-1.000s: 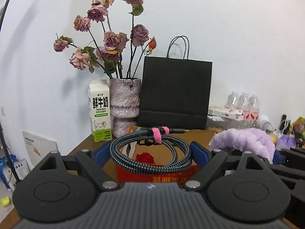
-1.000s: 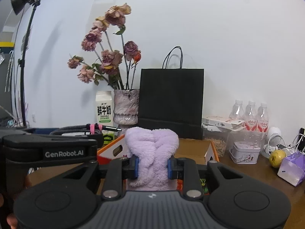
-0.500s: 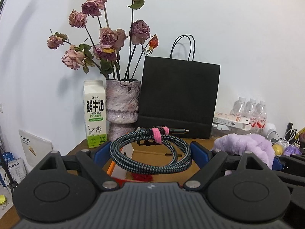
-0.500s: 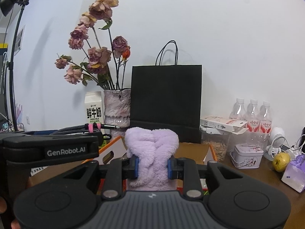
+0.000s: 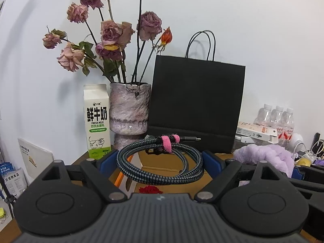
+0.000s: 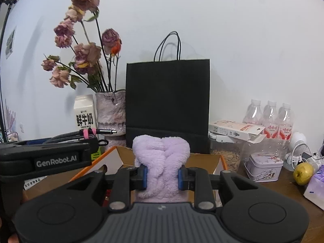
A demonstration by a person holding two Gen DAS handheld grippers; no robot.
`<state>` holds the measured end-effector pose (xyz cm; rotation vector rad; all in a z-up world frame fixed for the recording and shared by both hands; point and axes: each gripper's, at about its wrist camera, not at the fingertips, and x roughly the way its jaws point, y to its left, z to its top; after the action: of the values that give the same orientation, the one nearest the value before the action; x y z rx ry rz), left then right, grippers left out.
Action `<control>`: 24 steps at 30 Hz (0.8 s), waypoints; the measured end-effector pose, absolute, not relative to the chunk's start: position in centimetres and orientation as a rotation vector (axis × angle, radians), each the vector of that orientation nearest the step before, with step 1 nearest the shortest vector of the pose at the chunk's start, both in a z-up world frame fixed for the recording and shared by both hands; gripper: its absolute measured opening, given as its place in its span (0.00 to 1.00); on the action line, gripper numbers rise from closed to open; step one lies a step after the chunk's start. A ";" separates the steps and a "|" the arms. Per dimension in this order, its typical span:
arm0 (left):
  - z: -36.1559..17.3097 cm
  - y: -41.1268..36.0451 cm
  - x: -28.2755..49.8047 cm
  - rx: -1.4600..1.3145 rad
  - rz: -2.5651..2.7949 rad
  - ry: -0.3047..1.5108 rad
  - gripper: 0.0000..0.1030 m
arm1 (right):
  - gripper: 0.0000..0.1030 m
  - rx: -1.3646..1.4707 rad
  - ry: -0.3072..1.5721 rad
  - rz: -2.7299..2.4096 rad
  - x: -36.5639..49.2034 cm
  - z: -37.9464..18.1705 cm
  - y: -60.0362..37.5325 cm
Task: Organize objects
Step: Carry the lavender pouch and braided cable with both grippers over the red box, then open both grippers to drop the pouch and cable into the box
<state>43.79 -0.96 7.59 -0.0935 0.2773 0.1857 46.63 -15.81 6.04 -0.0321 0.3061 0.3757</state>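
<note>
Spanning a wide gap, the left claw (image 5: 160, 161) grips a braided cable (image 5: 160, 162), coiled in a flat loop and bound by a fuzzy pink strap (image 5: 167, 141), over an open cardboard box (image 5: 172, 174). The right claw (image 6: 161, 177), set narrower, squeezes a plush lilac cloth (image 6: 162, 162) above that box, its pile bulging over the blue pads (image 6: 144, 177). Behind stand a matte black paper bag (image 6: 167, 103), a mottled vase (image 5: 129, 111) and a milk carton (image 5: 97, 119) on the brown worktop (image 6: 283, 188).
</note>
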 end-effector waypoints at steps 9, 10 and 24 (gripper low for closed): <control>6.3 -0.4 47.3 -0.078 0.191 0.318 0.86 | 0.24 -0.042 0.350 0.377 50.3 4.7 -15.4; 6.1 -0.3 47.6 -0.076 0.192 0.322 0.86 | 0.24 -0.043 0.355 0.376 50.6 4.6 -15.4; 3.8 0.0 52.0 -0.048 0.186 0.406 0.87 | 0.24 -0.063 0.427 0.341 54.3 2.1 -14.7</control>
<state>51.99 0.02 3.80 -0.0484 0.4059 0.1858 54.27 -14.67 2.09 -0.0630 0.4269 0.3411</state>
